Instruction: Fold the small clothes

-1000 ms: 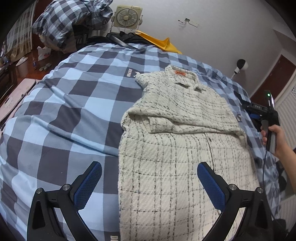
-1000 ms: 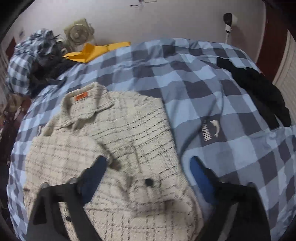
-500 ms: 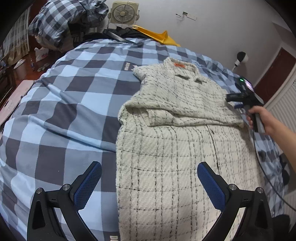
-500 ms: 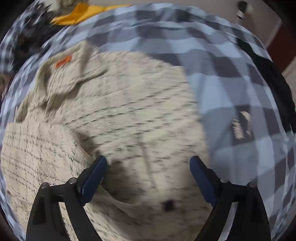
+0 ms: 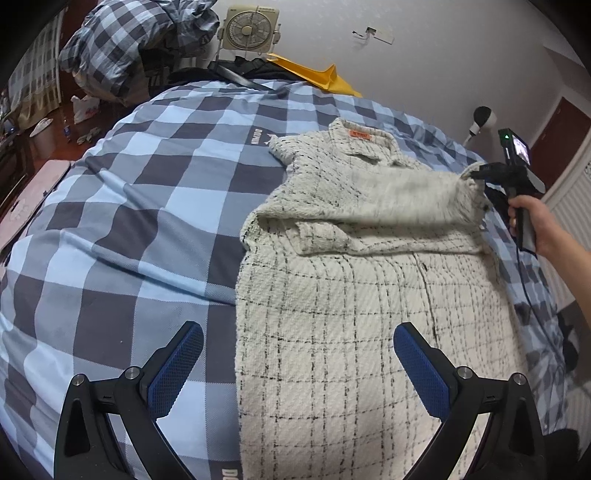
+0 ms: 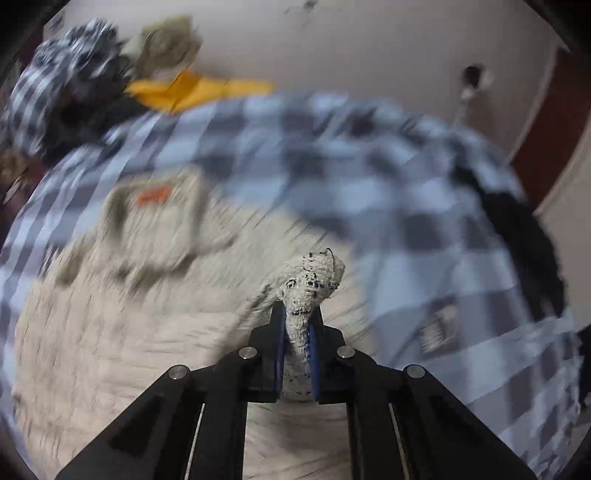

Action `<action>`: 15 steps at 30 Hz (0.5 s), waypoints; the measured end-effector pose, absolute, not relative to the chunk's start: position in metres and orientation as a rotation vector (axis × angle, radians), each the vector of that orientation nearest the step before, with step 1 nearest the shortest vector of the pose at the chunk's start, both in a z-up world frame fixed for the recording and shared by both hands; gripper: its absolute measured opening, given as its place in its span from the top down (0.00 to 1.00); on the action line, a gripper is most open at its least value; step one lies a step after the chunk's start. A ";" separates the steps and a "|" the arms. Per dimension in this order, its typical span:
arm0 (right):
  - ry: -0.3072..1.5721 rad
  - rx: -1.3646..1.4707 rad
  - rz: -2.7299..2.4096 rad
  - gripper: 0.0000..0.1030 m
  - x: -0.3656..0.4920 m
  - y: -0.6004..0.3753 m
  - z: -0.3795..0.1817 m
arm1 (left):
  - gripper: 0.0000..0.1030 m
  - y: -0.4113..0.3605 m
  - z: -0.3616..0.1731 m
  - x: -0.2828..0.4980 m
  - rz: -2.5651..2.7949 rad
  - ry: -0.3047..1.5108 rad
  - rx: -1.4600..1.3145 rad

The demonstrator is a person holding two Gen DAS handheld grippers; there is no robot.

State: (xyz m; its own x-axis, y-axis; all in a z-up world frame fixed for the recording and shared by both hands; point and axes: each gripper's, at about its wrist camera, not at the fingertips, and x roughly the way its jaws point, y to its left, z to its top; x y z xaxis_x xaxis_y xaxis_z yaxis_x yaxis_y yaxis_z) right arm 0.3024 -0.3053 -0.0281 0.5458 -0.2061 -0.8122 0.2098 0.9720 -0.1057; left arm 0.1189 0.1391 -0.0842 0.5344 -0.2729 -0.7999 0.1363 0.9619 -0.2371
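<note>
A cream shirt with thin black checks lies on the blue checked bed cover, collar with an orange label at the far end. Its left sleeve lies folded across the chest. My left gripper is open and empty, hovering over the shirt's near left edge. My right gripper is shut on the shirt's right sleeve and holds it lifted above the shirt; it also shows in the left wrist view at the far right. The right wrist view is blurred by motion.
At the bed's far end lie a yellow cloth, a checked bundle and a fan against the wall. A black garment lies on the bed's right side. The floor drops off at the left.
My right gripper came down on the shirt's right side, shut on the sleeve and lifted it. My left gripper stayed open in place over the near hem.
</note>
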 end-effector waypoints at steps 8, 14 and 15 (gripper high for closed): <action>1.070 0.266 -0.349 0.28 0.285 -0.373 -0.061 | 0.00 0.141 -0.084 0.119 -0.245 0.976 -0.159; 0.875 0.268 -0.419 0.23 0.236 -0.387 -0.044 | 0.00 0.139 -0.083 0.119 -0.259 0.974 -0.168; 0.865 0.245 -0.401 0.23 0.233 -0.388 -0.043 | 0.00 0.139 -0.083 0.119 -0.260 0.974 -0.167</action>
